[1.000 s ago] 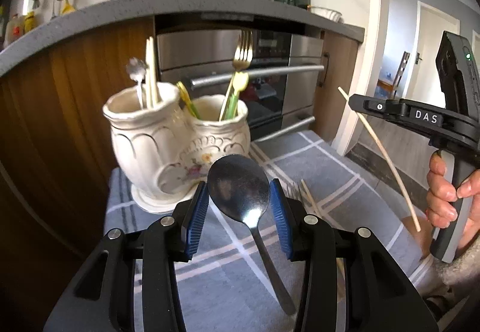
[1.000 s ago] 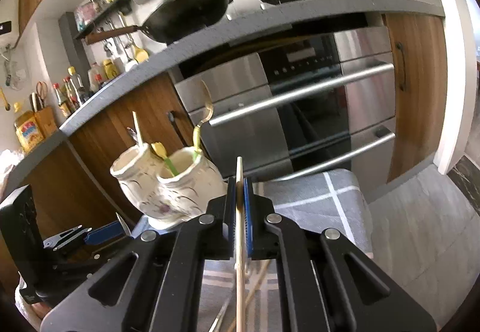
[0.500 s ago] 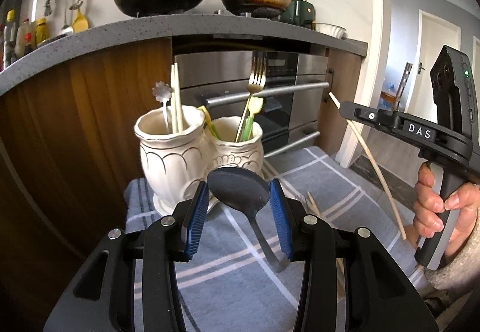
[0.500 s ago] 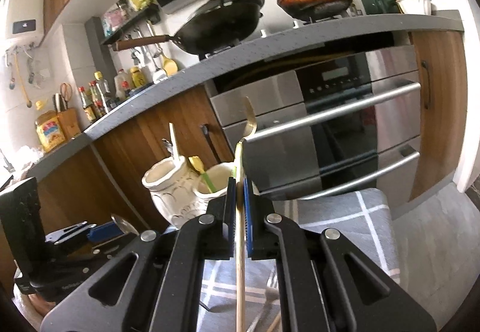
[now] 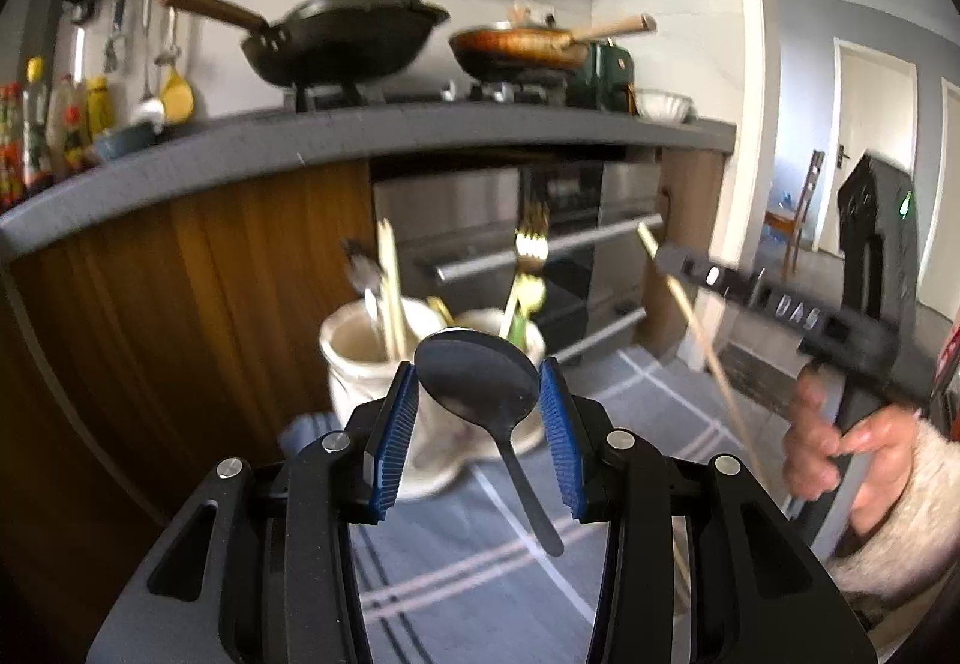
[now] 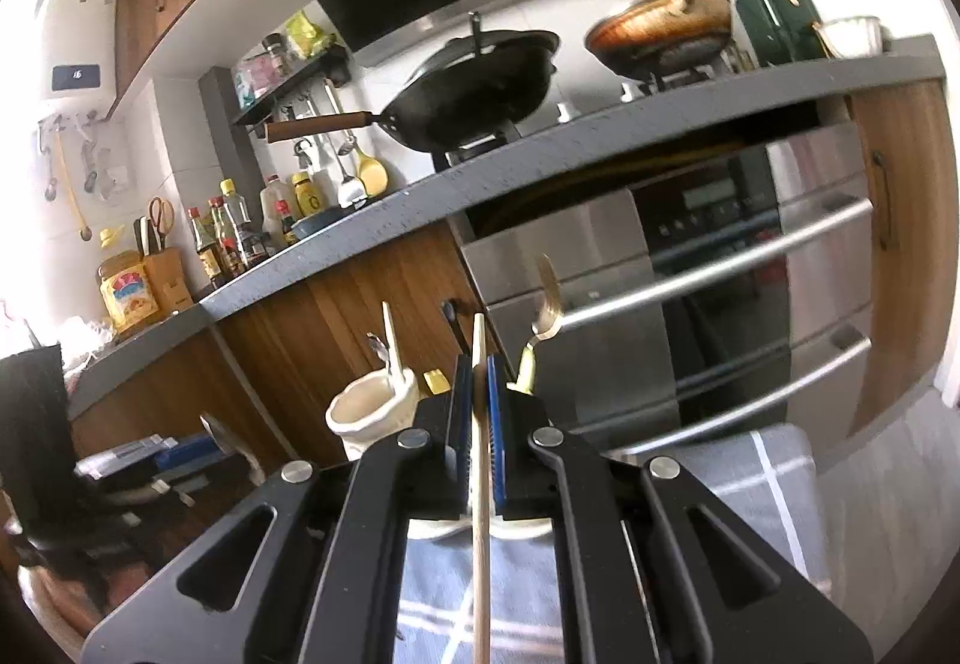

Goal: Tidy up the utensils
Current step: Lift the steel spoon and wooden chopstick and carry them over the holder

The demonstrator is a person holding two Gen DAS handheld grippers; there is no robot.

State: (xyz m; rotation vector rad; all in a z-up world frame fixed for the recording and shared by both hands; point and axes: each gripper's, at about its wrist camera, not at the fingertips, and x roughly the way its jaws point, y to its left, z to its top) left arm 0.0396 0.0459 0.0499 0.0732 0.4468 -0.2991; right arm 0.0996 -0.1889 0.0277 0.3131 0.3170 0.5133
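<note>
Left wrist view: left gripper [image 5: 478, 412] pinches a spoon [image 5: 477, 385] by its bowl; right gripper [image 6: 478, 394] clamps a chopstick [image 6: 480, 484], ceramic holder [image 5: 366, 364] beyond.

The holder [image 5: 384, 364] stands on the cloth [image 5: 480, 574], before the oven [image 5: 510, 220], 2 pans [image 5: 348, 33] above.

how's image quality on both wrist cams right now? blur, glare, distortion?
Left wrist view: motion blur smears the white holder, the fork and the right gripper; the spoon in the left gripper stays sharp. Right wrist view: sharper; the chopstick is crisp, daylight washes out the upper corners, and the fisheye lens bends the counter edge into an arc.
</note>
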